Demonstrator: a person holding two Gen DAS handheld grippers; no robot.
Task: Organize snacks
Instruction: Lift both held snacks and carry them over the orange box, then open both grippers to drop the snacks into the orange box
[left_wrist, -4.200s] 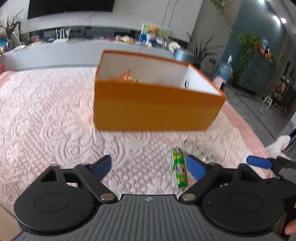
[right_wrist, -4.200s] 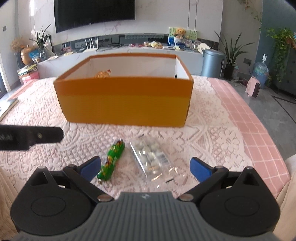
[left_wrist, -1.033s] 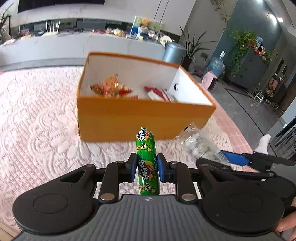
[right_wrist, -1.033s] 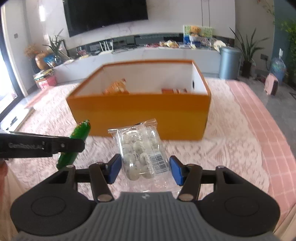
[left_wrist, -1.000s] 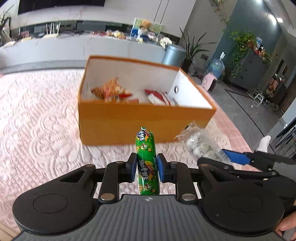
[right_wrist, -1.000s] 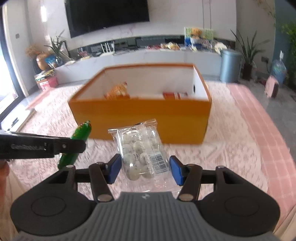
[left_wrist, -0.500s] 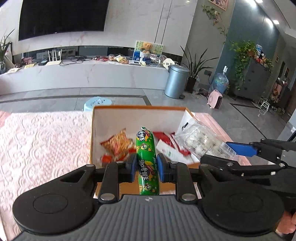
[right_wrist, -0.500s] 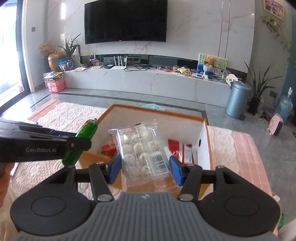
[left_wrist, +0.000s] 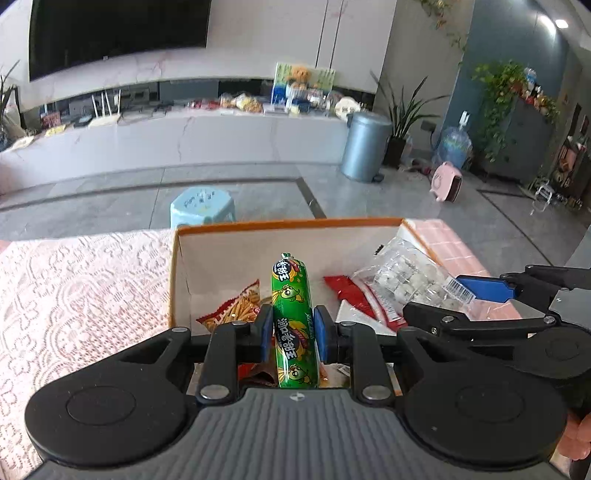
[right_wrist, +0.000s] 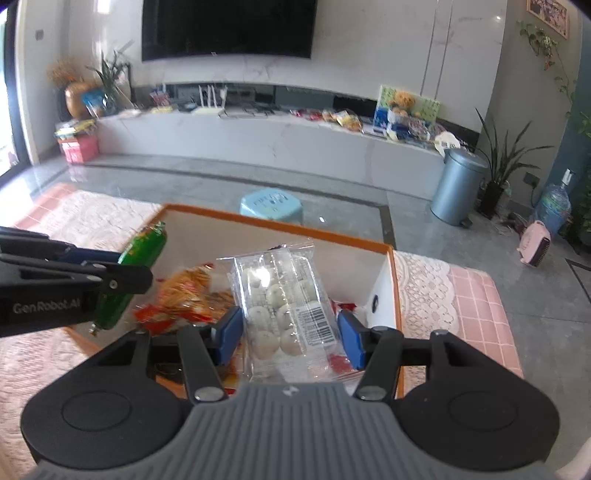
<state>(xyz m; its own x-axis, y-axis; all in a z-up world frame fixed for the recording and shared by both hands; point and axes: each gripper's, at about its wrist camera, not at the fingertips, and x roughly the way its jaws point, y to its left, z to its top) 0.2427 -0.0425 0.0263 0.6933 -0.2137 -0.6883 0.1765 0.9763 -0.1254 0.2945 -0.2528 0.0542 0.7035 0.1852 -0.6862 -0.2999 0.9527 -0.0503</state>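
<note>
My left gripper (left_wrist: 290, 332) is shut on a green sausage stick (left_wrist: 291, 314) and holds it above the open orange box (left_wrist: 288, 223). My right gripper (right_wrist: 290, 334) is shut on a clear bag of white round snacks (right_wrist: 284, 306), also held over the box (right_wrist: 280, 225). The stick shows in the right wrist view (right_wrist: 129, 273) at the left, and the clear bag in the left wrist view (left_wrist: 406, 277) at the right. Inside the box lie an orange chip bag (right_wrist: 188, 288) and red packets (left_wrist: 354, 295).
The box stands on a table with a pink lace cloth (left_wrist: 74, 295). Beyond the table's far edge are a light blue stool (right_wrist: 271, 203) on a grey floor, a grey bin (right_wrist: 458, 184) and a long white cabinet.
Both grippers have moved forward and lower over the box with their snacks still held. The box interior now fills the view below the fingers.
</note>
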